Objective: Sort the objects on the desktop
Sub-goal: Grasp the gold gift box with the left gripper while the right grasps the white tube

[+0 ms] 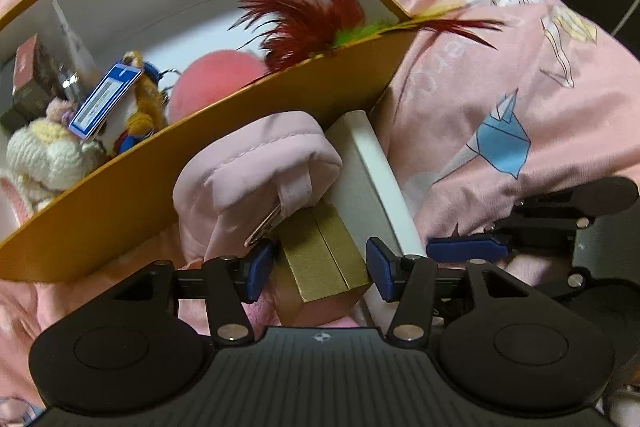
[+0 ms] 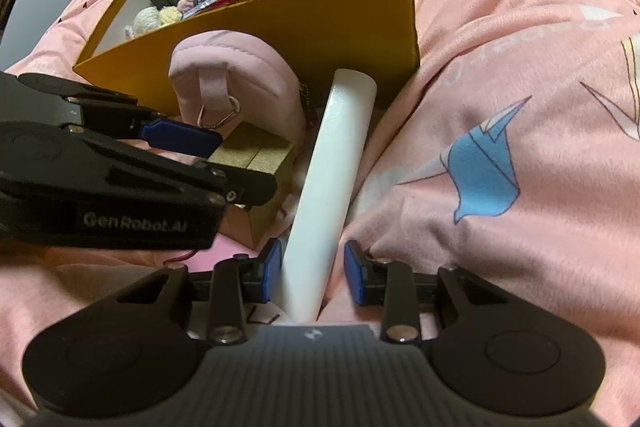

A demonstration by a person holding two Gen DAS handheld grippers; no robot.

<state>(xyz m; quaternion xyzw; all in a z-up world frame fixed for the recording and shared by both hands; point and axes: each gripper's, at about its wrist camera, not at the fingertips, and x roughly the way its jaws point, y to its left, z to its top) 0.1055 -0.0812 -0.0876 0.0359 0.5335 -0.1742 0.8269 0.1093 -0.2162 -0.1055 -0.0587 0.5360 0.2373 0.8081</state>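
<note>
Beside the near wall of the orange box (image 1: 248,131), which stands on a pink bedspread (image 1: 500,99), a gold box (image 1: 324,259) is straddled by the fingers of the left gripper (image 1: 320,267), spread wide and not pressing on it. A white tube (image 2: 332,163), leaning toward that same wall, is flanked by the right gripper (image 2: 312,271), half open, contact unclear. Both pickups are judged under way; closing, then lifting over the wall, would be called for next
</note>
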